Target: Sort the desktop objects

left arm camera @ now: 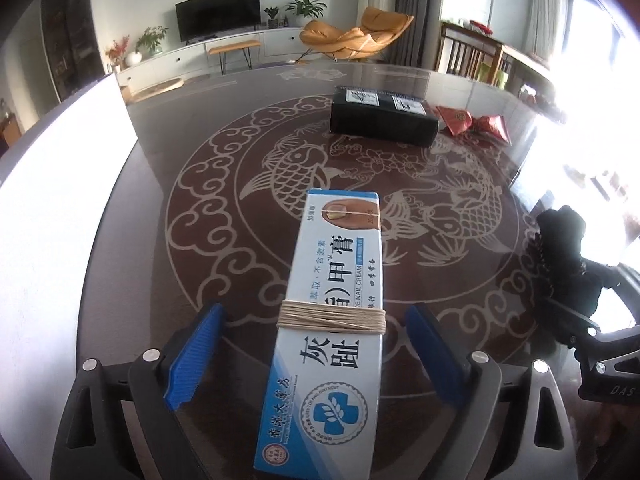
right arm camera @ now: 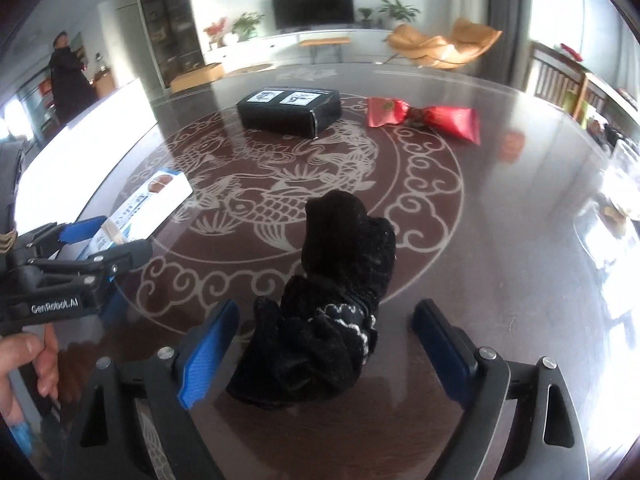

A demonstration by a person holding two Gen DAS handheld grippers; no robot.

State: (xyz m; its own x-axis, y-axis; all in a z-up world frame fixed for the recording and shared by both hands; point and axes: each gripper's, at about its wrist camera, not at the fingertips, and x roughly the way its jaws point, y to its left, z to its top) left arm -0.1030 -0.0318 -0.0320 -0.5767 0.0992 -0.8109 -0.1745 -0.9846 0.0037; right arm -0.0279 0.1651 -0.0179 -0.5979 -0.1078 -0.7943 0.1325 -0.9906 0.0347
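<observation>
A long blue-and-white nail cream box (left arm camera: 336, 264) with string wound round its middle lies on the table between the fingers of my left gripper (left arm camera: 316, 320). That gripper is open, and its blue pads stand clear of the box on both sides. A crumpled black fuzzy garment (right arm camera: 344, 280) with a white-patterned cuff lies between the fingers of my right gripper (right arm camera: 326, 312), which is also open and not touching it. From the right wrist view, the left gripper (right arm camera: 108, 240) and the box (right arm camera: 160, 196) appear at the left edge.
On the far side of the dark round table (right arm camera: 520, 240) with a fish pattern lie a black rectangular box (right arm camera: 288, 112) and a red foil packet (right arm camera: 424, 114). A large white panel (left arm camera: 60, 220) runs along the left. A hand (right arm camera: 24, 360) holds the left gripper. A person (right arm camera: 68, 76) stands far back.
</observation>
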